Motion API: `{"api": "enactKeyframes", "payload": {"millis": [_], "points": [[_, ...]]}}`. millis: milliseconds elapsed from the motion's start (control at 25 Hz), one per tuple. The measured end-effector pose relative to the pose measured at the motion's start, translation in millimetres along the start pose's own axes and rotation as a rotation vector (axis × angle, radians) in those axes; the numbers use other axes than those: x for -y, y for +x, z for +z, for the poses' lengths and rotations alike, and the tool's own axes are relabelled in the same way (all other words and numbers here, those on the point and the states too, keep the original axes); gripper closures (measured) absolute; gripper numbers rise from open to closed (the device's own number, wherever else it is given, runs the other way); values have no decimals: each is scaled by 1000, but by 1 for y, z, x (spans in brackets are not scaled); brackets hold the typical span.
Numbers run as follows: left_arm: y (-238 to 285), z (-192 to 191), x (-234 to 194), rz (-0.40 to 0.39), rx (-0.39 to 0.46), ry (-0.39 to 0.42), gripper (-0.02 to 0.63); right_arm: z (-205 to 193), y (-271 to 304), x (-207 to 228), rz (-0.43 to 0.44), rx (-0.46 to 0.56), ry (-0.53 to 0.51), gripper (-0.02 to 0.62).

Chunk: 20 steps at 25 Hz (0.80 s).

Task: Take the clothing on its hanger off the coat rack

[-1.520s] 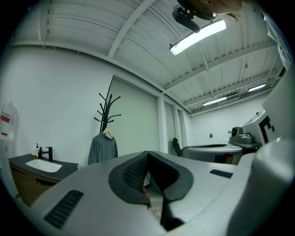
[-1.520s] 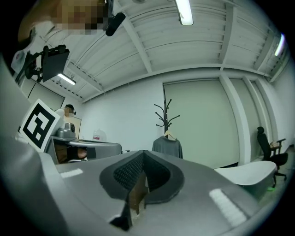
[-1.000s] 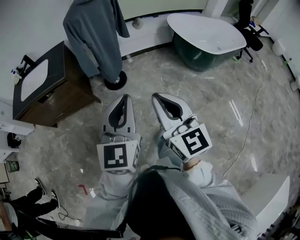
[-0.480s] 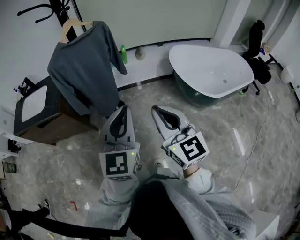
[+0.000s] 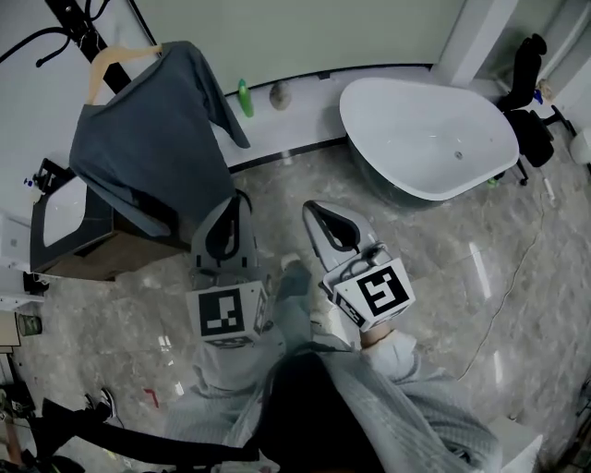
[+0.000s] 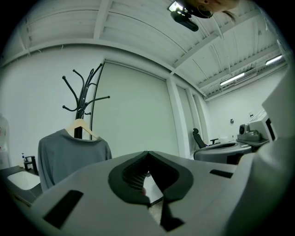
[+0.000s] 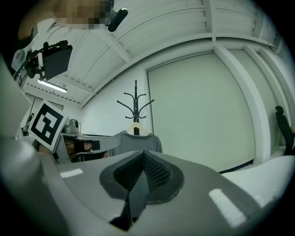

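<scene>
A grey sweater (image 5: 148,157) hangs on a wooden hanger (image 5: 120,60) from a black coat rack (image 5: 78,23) at the upper left of the head view. Both grippers are held side by side below it, apart from it. My left gripper (image 5: 235,199) is shut and empty, its tip near the sweater's lower hem. My right gripper (image 5: 309,208) is shut and empty too, further right. The left gripper view shows the sweater (image 6: 69,159) and rack (image 6: 83,97) ahead to the left, beyond the left gripper (image 6: 147,154). In the right gripper view the sweater (image 7: 138,140) hangs straight ahead above the right gripper (image 7: 144,154).
A white bathtub (image 5: 425,139) stands at the upper right. A dark vanity with a sink (image 5: 65,231) sits under the sweater at left. A green bottle (image 5: 244,95) stands on the wall ledge. A black office chair (image 5: 531,83) and a floor cable (image 5: 503,286) lie to the right.
The head view has tilted up, bringing the hanger and rack top into sight. The sweater now sits closer to the left gripper's tip. Both grippers stay shut.
</scene>
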<state>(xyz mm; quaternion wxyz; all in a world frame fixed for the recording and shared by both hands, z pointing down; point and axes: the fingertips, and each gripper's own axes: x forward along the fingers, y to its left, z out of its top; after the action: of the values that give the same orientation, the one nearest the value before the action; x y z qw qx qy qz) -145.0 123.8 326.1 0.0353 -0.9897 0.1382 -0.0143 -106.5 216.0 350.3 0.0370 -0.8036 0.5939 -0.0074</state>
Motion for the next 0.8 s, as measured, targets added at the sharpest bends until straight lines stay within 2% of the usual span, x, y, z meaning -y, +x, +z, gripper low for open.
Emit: {"api": "enactKeyframes", "payload": {"millis": [200, 360, 520, 600, 800], "points": [[64, -2, -16, -4, 28, -5, 601, -3, 51, 41, 13, -6, -1, 592], [120, 5, -51, 21, 73, -3, 601, 4, 121, 67, 56, 11, -46, 592], [167, 12, -92, 50, 61, 25, 601, 14, 186, 83, 116, 11, -54, 592], [181, 12, -118, 89, 57, 25, 601, 15, 213, 87, 132, 4, -58, 592], [182, -8, -192, 271, 27, -5, 601, -5, 280, 75, 246, -56, -44, 592]]}}
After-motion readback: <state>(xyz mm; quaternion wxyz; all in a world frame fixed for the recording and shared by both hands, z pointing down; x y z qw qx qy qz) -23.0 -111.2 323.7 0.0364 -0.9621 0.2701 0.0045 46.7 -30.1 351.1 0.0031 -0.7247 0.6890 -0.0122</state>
